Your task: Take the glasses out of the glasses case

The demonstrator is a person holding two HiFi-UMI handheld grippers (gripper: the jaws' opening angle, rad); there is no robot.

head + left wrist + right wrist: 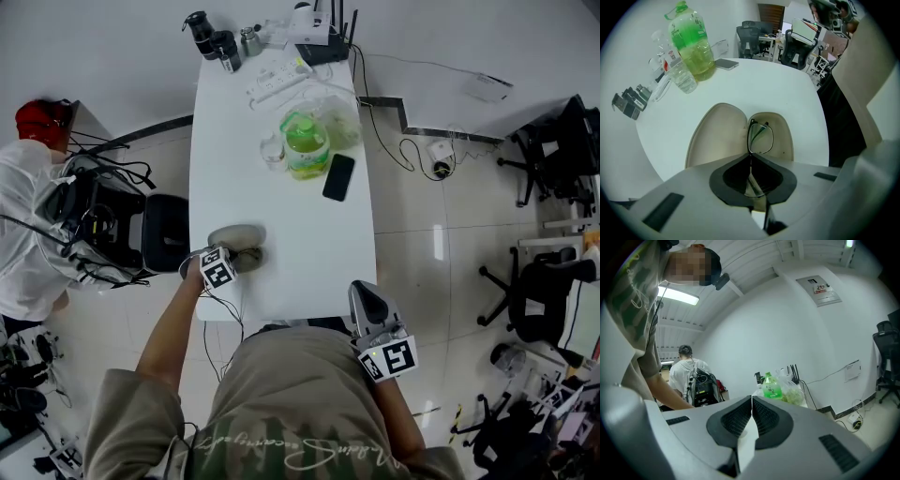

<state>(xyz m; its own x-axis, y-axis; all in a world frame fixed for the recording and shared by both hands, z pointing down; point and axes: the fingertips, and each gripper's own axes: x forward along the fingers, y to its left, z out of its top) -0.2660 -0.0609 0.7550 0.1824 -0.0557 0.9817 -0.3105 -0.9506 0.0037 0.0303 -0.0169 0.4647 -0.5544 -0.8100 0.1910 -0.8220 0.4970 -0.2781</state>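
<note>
Pinching the glasses (761, 137) between its closed jaws, the left gripper (751, 158) sits low over the open glasses case (717, 136) near the front left edge of the white table (281, 211). The frame runs back through the gap between the jaw pads, and one lens stands on edge over the right half of the case. I cannot tell whether the glasses touch that half or hang just clear of it. The left half of the case lies flat with its pale lining up.

In the head view the left gripper (234, 262) is at the case (236, 234). The right gripper (366, 298) is held off the table's front right corner, well apart from the case. Its jaws are pressed together with nothing between them, as the right gripper view (751, 404) shows.

Farther back on the table stand a green bottle (305, 145) and a dark phone (338, 177) just beside it.
</note>
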